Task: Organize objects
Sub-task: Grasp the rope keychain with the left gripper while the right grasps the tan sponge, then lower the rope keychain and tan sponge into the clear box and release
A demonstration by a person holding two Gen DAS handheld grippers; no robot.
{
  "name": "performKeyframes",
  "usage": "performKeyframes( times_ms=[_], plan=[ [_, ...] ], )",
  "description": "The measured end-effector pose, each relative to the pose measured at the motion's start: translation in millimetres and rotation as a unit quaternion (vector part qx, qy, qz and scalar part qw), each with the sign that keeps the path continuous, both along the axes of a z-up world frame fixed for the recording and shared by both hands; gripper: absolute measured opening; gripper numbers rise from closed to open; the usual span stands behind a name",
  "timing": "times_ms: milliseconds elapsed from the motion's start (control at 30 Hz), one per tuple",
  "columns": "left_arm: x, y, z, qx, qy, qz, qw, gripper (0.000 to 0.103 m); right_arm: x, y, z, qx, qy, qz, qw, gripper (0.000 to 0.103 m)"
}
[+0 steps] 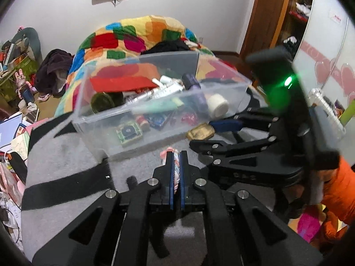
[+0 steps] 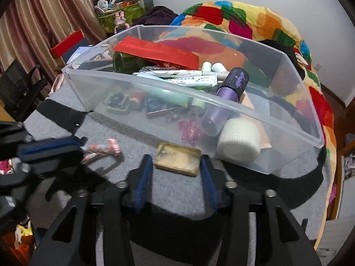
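Observation:
My left gripper (image 1: 176, 158) is shut on a small pink striped wrapped piece (image 1: 176, 166), just above the grey blanket in front of the clear plastic bin (image 1: 93, 119). In the right wrist view this piece (image 2: 101, 149) sticks out of the left gripper (image 2: 79, 147) at the left. My right gripper (image 2: 176, 158) points down at a flat gold tin (image 2: 177, 158) that lies against the bin's (image 2: 133, 88) front wall; both blue pads touch the tin's ends. The left wrist view shows the tin (image 1: 200, 132) between the right gripper's fingers. The bin holds a red envelope (image 2: 155, 51), a purple bottle (image 2: 228, 90), a white roll (image 2: 239, 139) and tubes.
The bin stands on a grey blanket with black stripes (image 2: 111, 130). Behind it lies a heaped colourful quilt (image 1: 137, 33). Cluttered boxes and toys fill the left side (image 1: 15, 62). An orange sleeve (image 1: 339, 190) shows at the right, with a wardrobe door beyond.

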State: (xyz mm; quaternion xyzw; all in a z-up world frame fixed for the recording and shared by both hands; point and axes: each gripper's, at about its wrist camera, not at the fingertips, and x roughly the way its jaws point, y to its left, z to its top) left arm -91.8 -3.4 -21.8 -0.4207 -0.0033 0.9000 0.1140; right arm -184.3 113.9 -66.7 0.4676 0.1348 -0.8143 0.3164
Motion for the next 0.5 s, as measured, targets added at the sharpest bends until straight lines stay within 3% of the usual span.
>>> performKeyframes(
  times_ms=[200,500],
  plan=[
    [5,-5,25,0.015,0.033,0.004,0.9993,0.003,10,5,11,-0.014,0.014,0.006,1.000,0.038],
    [-1,-15,53,0.027,0.076,0.021,0.9965,0.003,25,11,55,-0.065,0.050,0.014,0.997,0.038]
  ],
)
